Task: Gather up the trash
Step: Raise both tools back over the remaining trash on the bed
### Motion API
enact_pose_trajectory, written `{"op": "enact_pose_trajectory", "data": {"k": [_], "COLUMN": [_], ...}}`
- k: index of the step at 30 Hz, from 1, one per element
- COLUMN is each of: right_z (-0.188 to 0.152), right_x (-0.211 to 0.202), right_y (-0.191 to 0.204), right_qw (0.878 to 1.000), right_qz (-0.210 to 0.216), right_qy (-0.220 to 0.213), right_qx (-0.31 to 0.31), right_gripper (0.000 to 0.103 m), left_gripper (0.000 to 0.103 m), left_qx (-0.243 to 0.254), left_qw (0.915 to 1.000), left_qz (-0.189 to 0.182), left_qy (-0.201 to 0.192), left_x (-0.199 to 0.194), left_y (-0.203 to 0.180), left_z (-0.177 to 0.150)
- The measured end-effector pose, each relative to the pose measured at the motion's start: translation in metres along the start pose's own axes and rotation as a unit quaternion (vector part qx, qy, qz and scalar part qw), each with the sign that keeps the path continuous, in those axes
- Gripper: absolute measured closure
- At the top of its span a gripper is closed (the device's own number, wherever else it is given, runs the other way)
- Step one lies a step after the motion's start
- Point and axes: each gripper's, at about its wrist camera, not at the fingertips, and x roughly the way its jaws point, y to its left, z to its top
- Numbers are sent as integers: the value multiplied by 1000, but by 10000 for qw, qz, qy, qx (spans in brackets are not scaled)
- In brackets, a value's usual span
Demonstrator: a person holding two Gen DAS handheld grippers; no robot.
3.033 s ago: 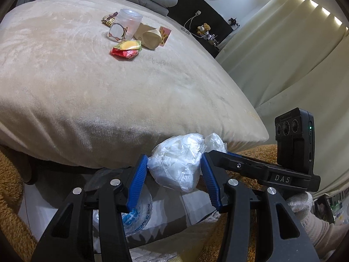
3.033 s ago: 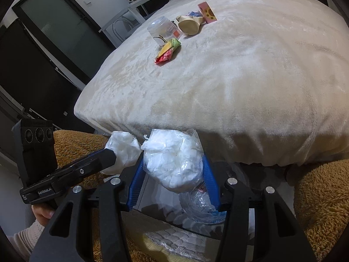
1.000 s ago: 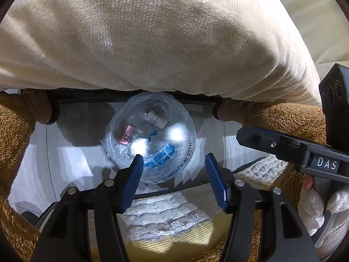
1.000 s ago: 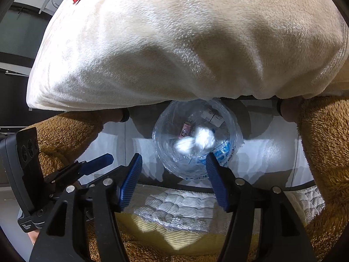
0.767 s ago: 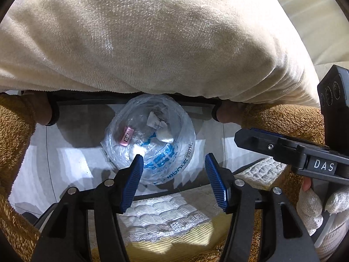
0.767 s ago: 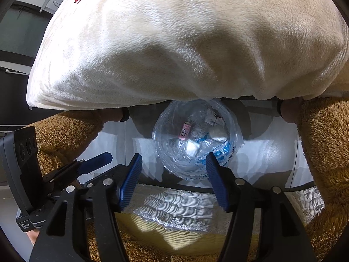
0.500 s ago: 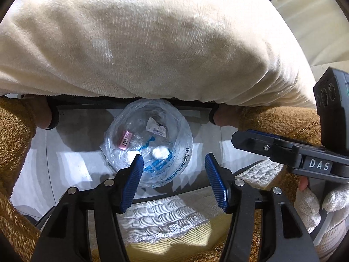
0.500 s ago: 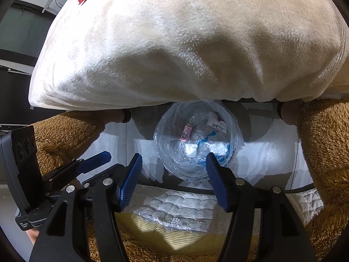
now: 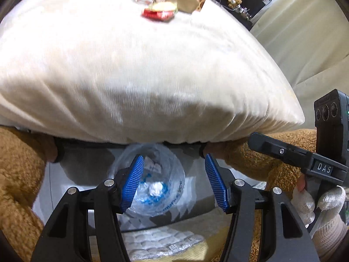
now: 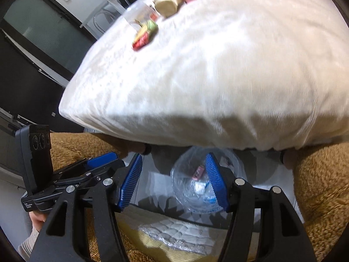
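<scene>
Each camera rides on its own tool and looks forward and steeply down along the fingers, close above the clear trash bag point(image 9: 150, 187) on the floor at the foot of the cream-covered bed point(image 9: 139, 72). Both views share that bag point(image 10: 196, 185), the bed point(image 10: 218, 76) and its far litter, and each shows the other tool at its edge

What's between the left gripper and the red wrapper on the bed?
Only bare cream blanket between the left gripper and the red wrapper, per the left wrist view.
</scene>
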Motion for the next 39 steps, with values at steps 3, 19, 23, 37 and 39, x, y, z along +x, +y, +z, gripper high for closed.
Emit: {"op": "enact_pose_trajectory", "data": {"k": [3,19,23,37,39], "right_z": [11,128,157,244,256], "right_x": [-9,-35,-28,14,24], "right_y": [-1,-12,-11,-8,-10], "right_qw": [9997,9902,9874,9802,9810], "right_qz": [-102,-376,-431,-592,-615], "right_qy": [-218,-1242,-1391,-1655,-1613], "right_qx": [-90,-513,-614,-913,-886], "right_gripper": [42,42,42,32,32], "left_gripper": [45,45,45,23,23], "left_qx": [264,799,957,1239,1313], "left_qw": [9991,9884,9854,9816,9805], "left_qz": [155,312,394,627,683], "left_qy": [-299,-1251,-1352,-1308,-1291], "left_x": [-13,-59,-57,-10,-2], "left_y": [-6,-9,-8,-3,-2], "left_z": [11,116,142,222,233]}}
